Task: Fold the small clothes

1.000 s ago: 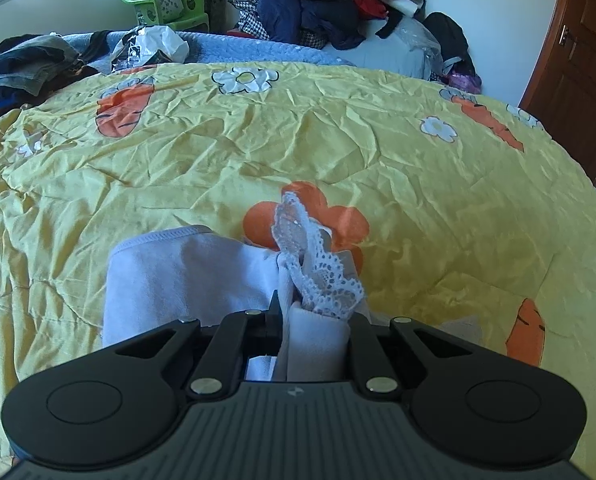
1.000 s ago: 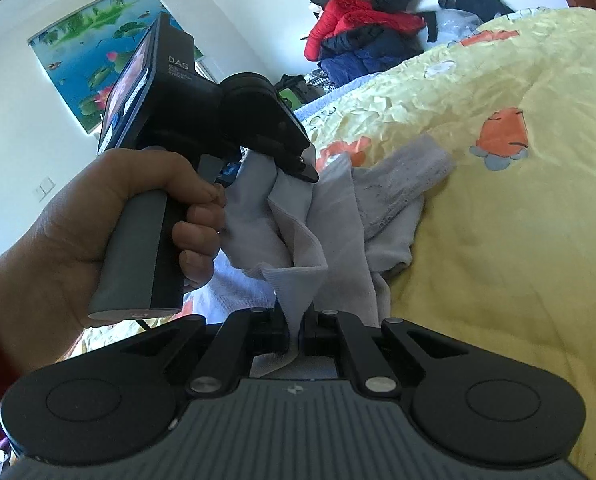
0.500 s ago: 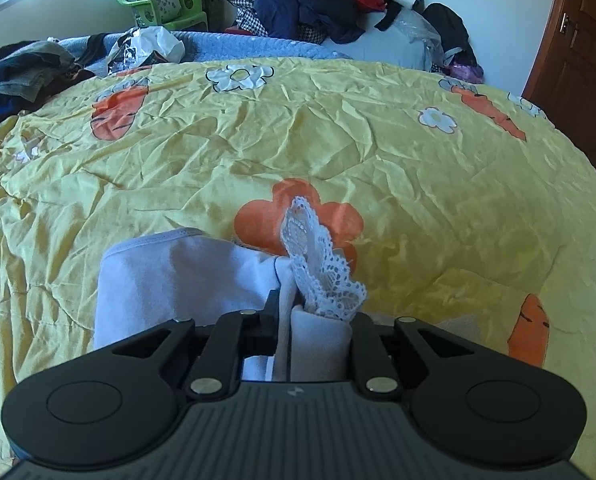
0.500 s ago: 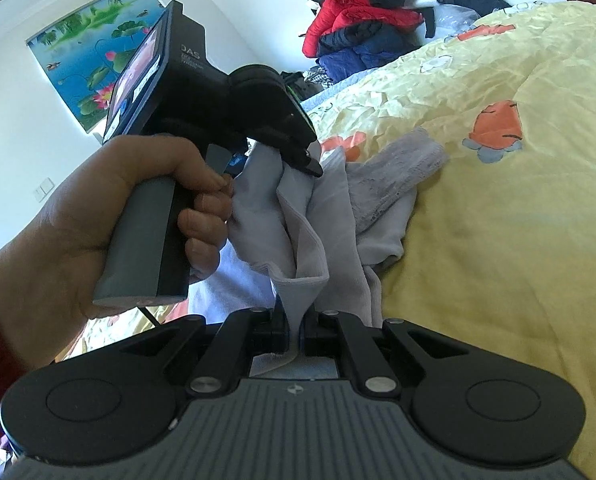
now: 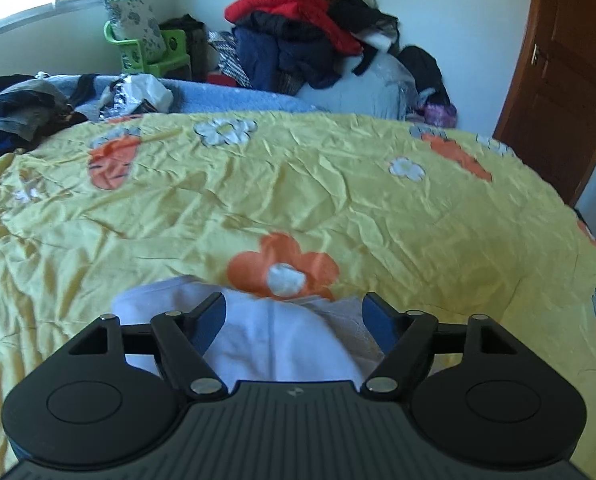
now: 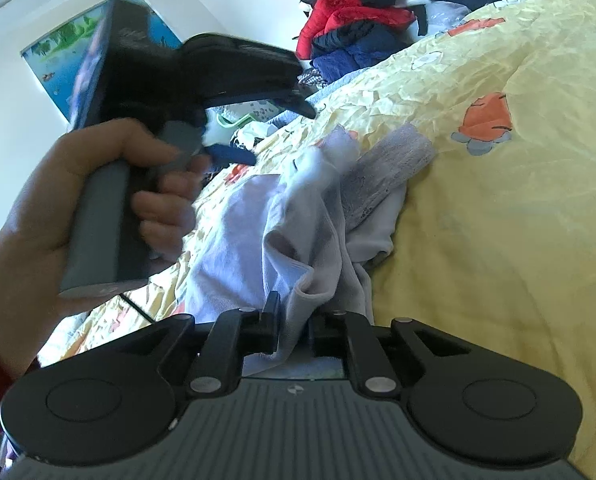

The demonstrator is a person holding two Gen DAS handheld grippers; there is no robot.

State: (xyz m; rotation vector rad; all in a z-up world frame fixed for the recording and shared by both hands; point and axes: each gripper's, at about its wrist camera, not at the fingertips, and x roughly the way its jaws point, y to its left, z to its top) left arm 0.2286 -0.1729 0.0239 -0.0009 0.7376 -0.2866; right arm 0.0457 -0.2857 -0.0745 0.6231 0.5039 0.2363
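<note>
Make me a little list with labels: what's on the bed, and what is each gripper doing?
place: a bed with a yellow flowered cover
garment: small pale lilac garment with a lace edge, rumpled on the cover
left gripper: open, jaws just opened wide, lifted off the garment, nothing pinched
right gripper: jaws just started opening, a fold of the garment between them; grip unclear
hand: holds the left gripper's handle
background: pile of clothes, wooden door
</note>
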